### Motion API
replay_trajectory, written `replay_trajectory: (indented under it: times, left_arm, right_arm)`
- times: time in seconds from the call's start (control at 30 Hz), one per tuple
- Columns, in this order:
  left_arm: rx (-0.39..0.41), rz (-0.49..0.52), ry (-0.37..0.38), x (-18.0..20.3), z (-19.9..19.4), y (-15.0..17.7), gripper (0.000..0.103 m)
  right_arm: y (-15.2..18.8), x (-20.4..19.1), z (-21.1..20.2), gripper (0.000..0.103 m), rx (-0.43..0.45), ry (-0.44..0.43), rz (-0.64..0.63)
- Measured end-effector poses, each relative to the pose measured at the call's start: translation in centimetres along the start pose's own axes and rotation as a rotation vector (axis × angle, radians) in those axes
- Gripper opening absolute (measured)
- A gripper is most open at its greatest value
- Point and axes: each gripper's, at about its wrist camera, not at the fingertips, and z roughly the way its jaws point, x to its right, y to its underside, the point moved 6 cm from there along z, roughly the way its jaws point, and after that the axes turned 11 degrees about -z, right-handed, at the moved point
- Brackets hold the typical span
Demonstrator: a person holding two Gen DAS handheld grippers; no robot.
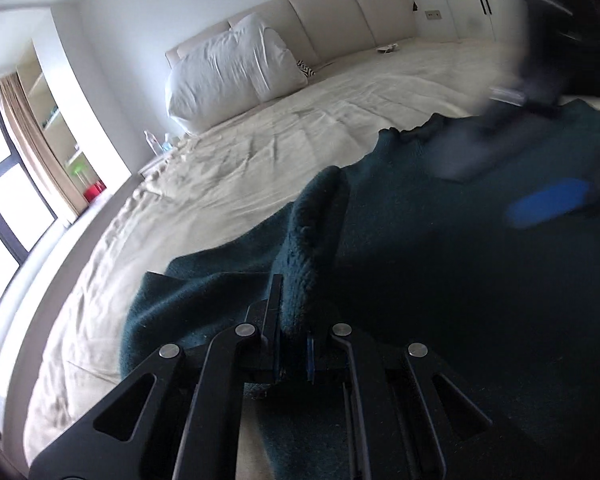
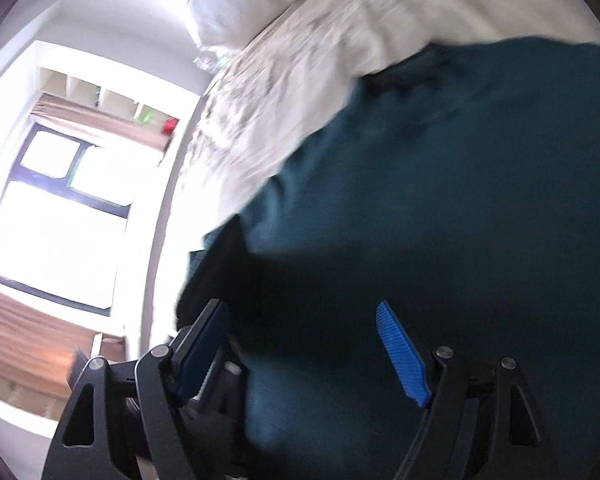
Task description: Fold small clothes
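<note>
Left tongs (image 1: 294,354): closed together and clamped on a raised fold of the dark green garment (image 1: 440,248). In the left wrist view the pinched fold stands up between the two black fingers at the lower centre of the frame and runs upward toward the middle.

Garment position: it lies spread on the bed (image 1: 260,152), filling the lower right half of the left wrist view. Its far edge shows at the right centre of the frame, against the cream sheet. In the right wrist view the same garment (image 2: 440,200) covers the centre and right of the frame.

Right tongs (image 2: 302,344): apart, with the blue pads (image 2: 400,356) well separated at the lower edge of the right wrist view. The garment lies in front of and below them; no cloth is pressed between the pads. In the left wrist view the right tongs (image 1: 548,204) appear at the right edge as a blurred dark shape with one blue pad, apparently just above the garment surface; contact cannot be confirmed owing to the blur.

Surroundings: a white pillow (image 1: 232,68) rests against the padded headboard (image 1: 320,12) at the upper centre of the left wrist view. A window (image 2: 56,224) occupies the left of the right wrist view.
</note>
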Motion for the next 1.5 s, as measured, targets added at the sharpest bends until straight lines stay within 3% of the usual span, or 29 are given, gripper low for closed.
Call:
replay_trajectory:
  times: [0.13,0.23,0.3,0.5,0.63,0.83,0.93,1.07,1.37,1.5]
  left_arm:
    - [0.023,0.057,-0.028,1.2,-0.4,0.0,0.007]
    - [0.029,0.074,-0.036,1.4,-0.3,0.1,0.007]
    - [0.027,0.070,-0.033,1.4,-0.1,0.1,0.007]
    - [0.016,0.054,-0.024,1.0,-1.4,0.1,0.007]
    - [-0.006,0.056,-0.012,1.0,-1.0,0.2,0.009]
    - [-0.045,0.087,0.019,0.9,-2.1,0.8,0.012]
    - [-0.068,0.068,0.116,0.5,-4.0,1.4,0.012]
    - [-0.086,-0.043,0.225,-2.1,-5.2,0.8,0.012]
    - [-0.141,-0.487,0.254,-13.4,-0.6,-3.9,0.012]
    - [-0.153,-0.557,0.229,-16.7,1.3,-5.4,0.012]
  right_arm:
    - [-1.7,-2.1,3.2,0.078,-0.054,-0.083,0.003]
    - [-2.5,-2.6,4.8,0.078,-0.085,-0.098,0.011]
    - [-2.5,-2.8,5.6,0.072,-0.108,-0.101,0.013]
    - [-1.7,-2.4,7.7,0.040,-0.175,-0.048,-0.058]
    - [-1.6,-2.3,7.8,0.014,-0.160,-0.008,-0.121]
    - [-3.4,-2.0,6.3,0.009,-0.090,0.040,-0.165]
    - [-4.1,-0.7,4.8,0.009,-0.068,0.078,-0.164]
    - [-5.2,2.1,3.1,0.009,-0.042,0.175,-0.167]
    - [-7.5,7.6,-1.3,0.009,-0.017,0.356,-0.208]
    - [-8.0,10.0,-3.4,0.009,-0.006,0.413,-0.191]
